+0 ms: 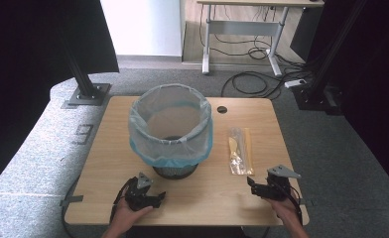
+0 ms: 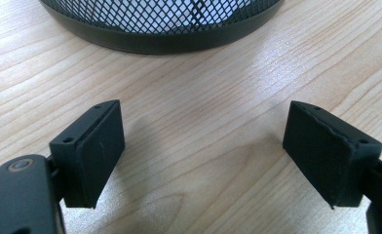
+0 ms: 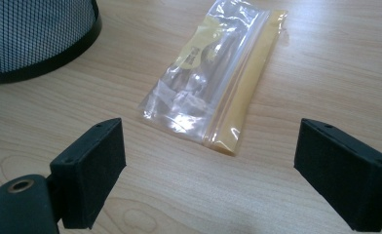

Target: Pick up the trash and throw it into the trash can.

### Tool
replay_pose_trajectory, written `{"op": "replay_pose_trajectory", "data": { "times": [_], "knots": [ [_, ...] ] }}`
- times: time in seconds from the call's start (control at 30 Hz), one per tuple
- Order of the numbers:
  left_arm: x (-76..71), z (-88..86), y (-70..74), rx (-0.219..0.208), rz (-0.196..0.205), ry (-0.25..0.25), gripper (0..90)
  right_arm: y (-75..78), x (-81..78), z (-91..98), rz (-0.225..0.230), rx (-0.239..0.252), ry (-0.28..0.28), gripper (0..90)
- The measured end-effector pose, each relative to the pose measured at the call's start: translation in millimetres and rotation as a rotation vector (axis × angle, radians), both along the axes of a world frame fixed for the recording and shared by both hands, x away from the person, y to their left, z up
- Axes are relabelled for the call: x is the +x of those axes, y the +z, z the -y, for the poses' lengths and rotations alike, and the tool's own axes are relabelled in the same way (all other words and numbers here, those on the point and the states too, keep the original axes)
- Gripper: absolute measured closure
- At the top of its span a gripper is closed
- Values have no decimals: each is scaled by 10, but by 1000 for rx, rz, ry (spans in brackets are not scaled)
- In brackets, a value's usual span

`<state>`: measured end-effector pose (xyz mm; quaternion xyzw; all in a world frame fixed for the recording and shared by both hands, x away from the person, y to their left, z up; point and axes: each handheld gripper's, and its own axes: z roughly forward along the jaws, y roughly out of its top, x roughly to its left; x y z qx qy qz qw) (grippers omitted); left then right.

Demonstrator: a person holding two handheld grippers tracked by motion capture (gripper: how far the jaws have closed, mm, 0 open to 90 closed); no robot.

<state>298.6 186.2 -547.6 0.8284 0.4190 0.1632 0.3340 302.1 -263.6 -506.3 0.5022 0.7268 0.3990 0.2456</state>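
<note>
A black mesh bin (image 1: 171, 130) lined with a pale blue plastic bag stands mid-table. To its right lies a clear plastic packet with a yellow strip (image 1: 240, 149) flat on the wood. My left gripper (image 1: 155, 199) rests near the front edge, just before the bin's base (image 2: 160, 29), jaws wide apart with bare wood between them. My right gripper (image 1: 252, 186) sits at the front right, a short way before the packet (image 3: 217, 83), jaws open and empty.
The wooden table (image 1: 108, 148) has a round cable hole (image 1: 222, 109) at the back. A black post on a metal foot (image 1: 86, 91) stands off the back left corner. Cables and a desk frame (image 1: 242, 29) lie on the carpet behind.
</note>
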Motion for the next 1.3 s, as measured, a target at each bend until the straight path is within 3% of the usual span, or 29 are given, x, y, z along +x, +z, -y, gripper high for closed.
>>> {"op": "replay_pose_trajectory", "data": {
  "times": [0.6,0.7,1.3],
  "knots": [
    [0,0,0,0,0,-1,151,23,-2,71,13,9,-18,132],
    [0,0,0,0,0,-2,151,30,18,82,26,1,-41,130],
    [0,0,0,0,0,-2,151,-50,170,182,1,-30,-61,131]
  ]
}}
